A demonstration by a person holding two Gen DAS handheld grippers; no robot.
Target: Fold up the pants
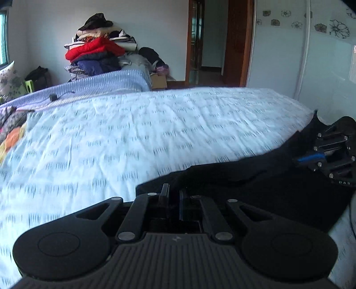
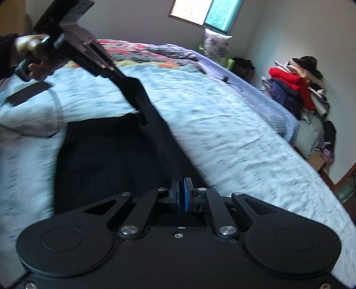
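Observation:
Black pants (image 2: 100, 155) lie partly lifted over the pale blue patterned bedsheet (image 2: 222, 124). My left gripper (image 2: 128, 83), held by a person's hand (image 2: 33, 55), is shut on one edge of the pants and pulls the cloth up into a ridge. In the left wrist view its fingers (image 1: 164, 191) meet over the black pants (image 1: 244, 184). My right gripper (image 2: 181, 195) has its blue pads pressed together on the near edge of the pants. From the left wrist view the right gripper (image 1: 311, 159) shows at the far right, pinching the cloth.
A tall pile of clothes (image 1: 98, 51) stands against the far wall beyond a blue striped blanket (image 1: 115, 80). A colourful quilt (image 2: 142, 53) covers the head of the bed, below a window (image 2: 200, 13). An open doorway (image 1: 211, 44) is at the back. A black strap (image 2: 26, 93) lies on the sheet.

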